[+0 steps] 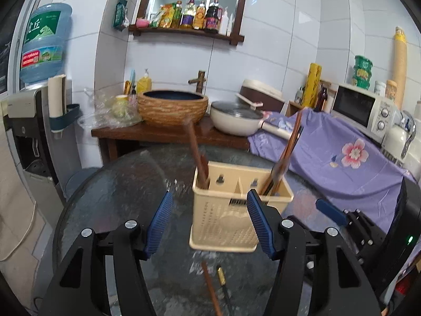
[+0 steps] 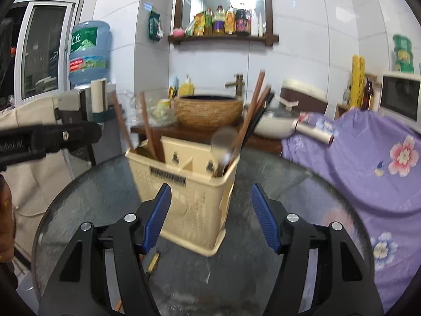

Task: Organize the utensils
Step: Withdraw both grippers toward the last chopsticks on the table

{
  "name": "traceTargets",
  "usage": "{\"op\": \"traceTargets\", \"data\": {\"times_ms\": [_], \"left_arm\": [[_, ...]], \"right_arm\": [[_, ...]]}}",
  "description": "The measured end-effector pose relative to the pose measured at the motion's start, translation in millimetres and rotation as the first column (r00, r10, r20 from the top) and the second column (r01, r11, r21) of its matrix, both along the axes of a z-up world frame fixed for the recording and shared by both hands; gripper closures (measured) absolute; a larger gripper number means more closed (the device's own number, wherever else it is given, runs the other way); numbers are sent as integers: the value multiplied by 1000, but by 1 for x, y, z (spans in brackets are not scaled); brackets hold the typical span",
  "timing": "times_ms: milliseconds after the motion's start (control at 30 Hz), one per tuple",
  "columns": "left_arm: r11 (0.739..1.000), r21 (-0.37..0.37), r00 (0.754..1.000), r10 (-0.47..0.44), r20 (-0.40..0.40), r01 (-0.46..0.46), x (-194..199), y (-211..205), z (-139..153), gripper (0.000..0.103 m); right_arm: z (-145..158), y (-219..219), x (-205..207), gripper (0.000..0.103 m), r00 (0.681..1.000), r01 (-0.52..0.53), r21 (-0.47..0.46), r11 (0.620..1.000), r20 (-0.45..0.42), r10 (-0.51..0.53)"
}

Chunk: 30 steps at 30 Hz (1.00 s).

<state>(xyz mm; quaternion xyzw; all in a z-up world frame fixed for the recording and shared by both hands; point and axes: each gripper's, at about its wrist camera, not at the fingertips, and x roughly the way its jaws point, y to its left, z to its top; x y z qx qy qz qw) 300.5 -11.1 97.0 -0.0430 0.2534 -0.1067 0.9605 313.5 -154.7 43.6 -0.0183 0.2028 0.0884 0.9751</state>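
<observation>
We see one beige perforated plastic utensil caddy [image 1: 223, 218] at twelve o'clock, two brown wooden chopsticks [image 1: 194, 152] in its left compartment; left gripper [image 1: 210, 223] and right gripper [image 2: 210, 218] both gape, empty.

Round glass table [image 1: 110, 192] in front of you.
It is carrying the beige utensil caddy [image 1: 223, 223]; loose chopsticks [image 1: 210, 287] are lying just nearer.

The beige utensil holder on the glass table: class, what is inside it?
The utensil holder has brown wooden sticks in its left compartment, and chopsticks with a spoon in its right. Their lower ends are hidden by its walls.
</observation>
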Motion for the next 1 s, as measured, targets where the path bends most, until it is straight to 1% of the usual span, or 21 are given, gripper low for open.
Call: {"op": "traceTargets", "data": {"times_ms": [67, 100, 167, 300, 400, 467, 567, 667, 833, 900, 1000], "left_arm": [[1000, 12, 999, -1, -49, 2, -3, 4, -17, 45], [1000, 16, 997, 0, -75, 1, -3, 5, -26, 45], [1000, 26, 991, -6, -132, 10, -4, 6, -46, 45], [999, 31, 973, -28, -227, 37, -6, 3, -82, 47], [997, 40, 960, -47, -275, 61, -7, -2, -102, 50], [996, 45, 950, -62, -307, 80, -6, -7, -115, 55], [994, 54, 938, -71, -340, 94, -5, -12, -129, 60], [992, 65, 929, -75, -364, 106, -3, -14, -140, 62], [989, 85, 921, -79, -382, 121, -1, -18, -149, 63], [987, 103, 917, -77, -391, 127, 1, -21, -153, 65], [982, 138, 922, -66, -383, 128, 3, -27, -154, 68]], "right_arm": [[-9, -1, -3, 40, 998, -14, 12, 1000, -55, 14], [-17, -1, -4, 40, 995, -19, 16, 1000, -99, 21], [-29, -1, -8, 40, 987, -24, 19, 1000, -156, 27], [-52, 2, -13, 40, 974, -13, -6, 1000, -226, 11], [-65, -3, -15, 40, 962, 0, 12, 1000, -274, 4], [-72, -6, -17, 40, 954, 6, 27, 1000, -301, 3], [-78, -10, -18, 40, 947, 14, 27, 1000, -320, -5], [-79, -12, -18, 40, 943, 16, 37, 999, -332, -3], [-85, -13, -21, 39, 936, 14, 43, 999, -352, 2], [-87, -13, -21, 39, 935, 15, 46, 999, -356, 2], [-88, -13, -22, 39, 931, 18, 54, 998, -364, 3]]}}
